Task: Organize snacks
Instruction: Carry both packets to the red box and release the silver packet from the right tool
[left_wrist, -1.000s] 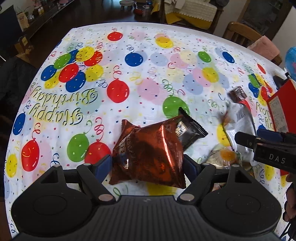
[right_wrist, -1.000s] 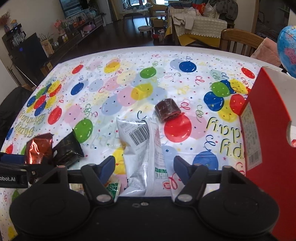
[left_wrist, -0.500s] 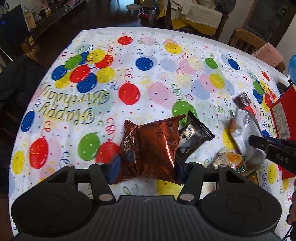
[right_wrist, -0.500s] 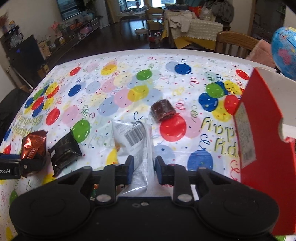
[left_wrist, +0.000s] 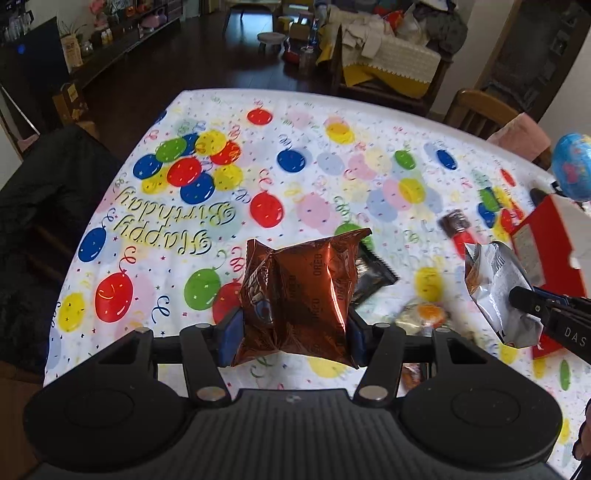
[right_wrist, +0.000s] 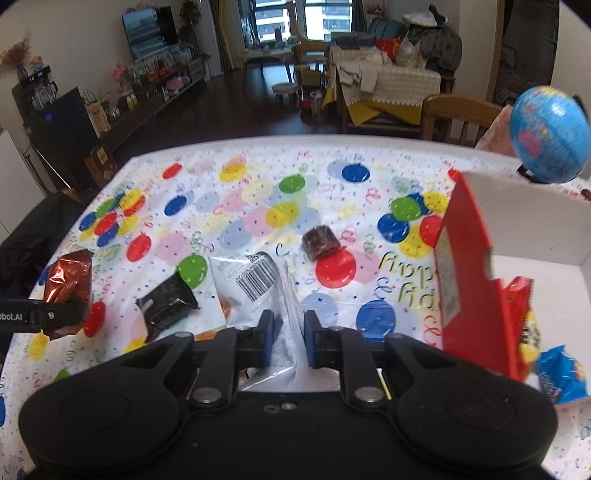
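Left gripper (left_wrist: 291, 332) tilts downward pinching copper Oreo bag (left_wrist: 299, 291); right gripper (right_wrist: 289, 341) pinches silver packet (right_wrist: 258, 284).

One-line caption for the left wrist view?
Left gripper lifts a copper Oreo bag above the balloon tablecloth.

Hidden, cropped and blurred parts

The black packet (left_wrist: 371, 275) is half covered by the copper Oreo bag (left_wrist: 299, 295); the orange-printed snack (left_wrist: 424, 314) is blurred, the red box (right_wrist: 476, 280) is cropped at the right edge, and the silver pouch's (right_wrist: 266, 291) lower end is concealed.
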